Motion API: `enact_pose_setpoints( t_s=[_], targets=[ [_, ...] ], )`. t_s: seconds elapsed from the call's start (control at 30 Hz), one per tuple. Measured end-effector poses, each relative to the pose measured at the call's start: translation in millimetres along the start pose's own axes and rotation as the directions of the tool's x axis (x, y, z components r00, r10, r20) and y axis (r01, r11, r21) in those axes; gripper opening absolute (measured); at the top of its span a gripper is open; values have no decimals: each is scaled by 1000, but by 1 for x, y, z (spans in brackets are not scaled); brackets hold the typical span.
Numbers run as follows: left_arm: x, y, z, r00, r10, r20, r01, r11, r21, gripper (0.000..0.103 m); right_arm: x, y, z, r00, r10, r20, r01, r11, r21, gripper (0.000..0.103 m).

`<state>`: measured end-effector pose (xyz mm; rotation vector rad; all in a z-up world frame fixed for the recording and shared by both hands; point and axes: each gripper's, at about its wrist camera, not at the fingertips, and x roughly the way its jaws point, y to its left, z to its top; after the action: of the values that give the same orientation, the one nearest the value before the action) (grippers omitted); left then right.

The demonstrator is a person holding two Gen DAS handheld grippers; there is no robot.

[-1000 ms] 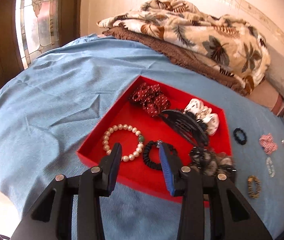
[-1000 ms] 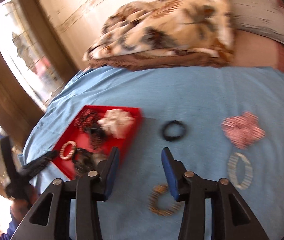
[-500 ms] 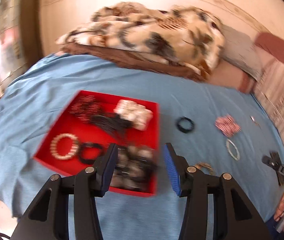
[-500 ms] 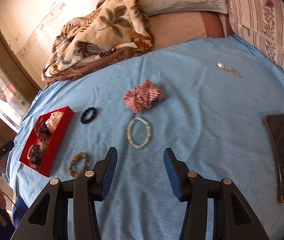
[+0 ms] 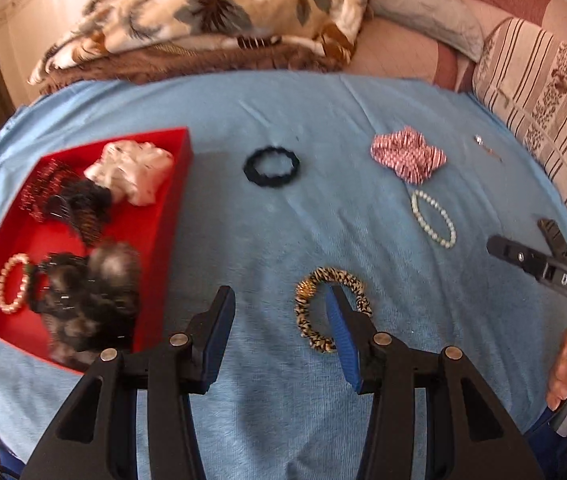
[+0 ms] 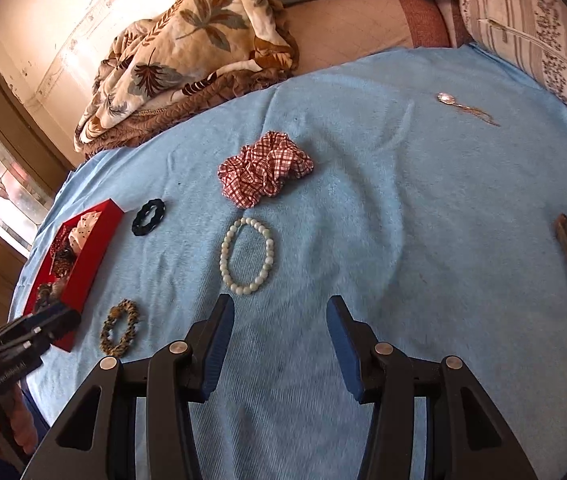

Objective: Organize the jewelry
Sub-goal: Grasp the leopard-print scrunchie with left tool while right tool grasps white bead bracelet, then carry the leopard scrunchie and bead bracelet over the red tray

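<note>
My left gripper [image 5: 279, 312] fingers have just been opening, empty, over the leopard scrunchie [image 5: 329, 310] on the bed [image 5: 323, 120] beside the red tray [image 5: 163, 232]. Soft, light; pinch one side of the band. Right gripper [image 6: 279, 312] released, empty.

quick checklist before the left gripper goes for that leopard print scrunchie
1. Left hand-held gripper open and empty: ok; its jaws have just been opening, nothing between them.
2. Leopard print scrunchie lined up: not ok; only the gripper's right finger overlaps it, the gap sits to its left.
3. Scrunchie free of neighbours: ok; the pearl bracelet and black hair tie lie apart from it.
4. Room in the red tray: ok; bare red floor shows in the middle.
5. Right hand-held gripper out of the way: ok; open, near the pearl bracelet.
</note>
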<state>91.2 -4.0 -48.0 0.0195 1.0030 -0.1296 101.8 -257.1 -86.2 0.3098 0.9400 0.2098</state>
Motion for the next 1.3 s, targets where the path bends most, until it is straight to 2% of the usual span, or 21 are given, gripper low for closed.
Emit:
enact_pose_setpoints(
  t_s=[0.3,0.7,0.73,0.83,0.87,0.9,0.97,1.13,1.3],
  targets=[
    [36,-3,-1,997,-14,-74,15,1000,13,47,34,22,18,1000,-26,-11,25,995,-100,52],
    [43,-16,-4,999,29,-38,-26,998,64,49,60,37,24,990,-139,-5,135,971,-198,52],
    [43,-18,-5,999,38,-32,-36,997,67,49,62,39,24,988,-155,-3,150,966,-210,51],
    [43,-23,-7,998,58,-16,-56,996,72,49,65,44,23,981,-193,3,188,954,-232,37],
    [42,-24,-8,998,66,-9,-65,995,72,46,65,45,24,981,-194,4,190,954,-234,30],
    [41,-26,-9,999,51,-9,-50,996,73,34,64,45,24,981,-195,4,191,953,-234,26],
    [37,-33,-11,999,35,-9,-34,995,92,13,63,45,23,982,-188,0,182,954,-240,8],
    [17,-43,-15,1000,-22,10,21,994,111,12,49,48,19,991,-130,2,127,967,-220,7],
    [-19,-35,-13,996,-72,56,68,995,79,12,23,52,18,995,-92,35,97,976,-194,7]
  ],
)
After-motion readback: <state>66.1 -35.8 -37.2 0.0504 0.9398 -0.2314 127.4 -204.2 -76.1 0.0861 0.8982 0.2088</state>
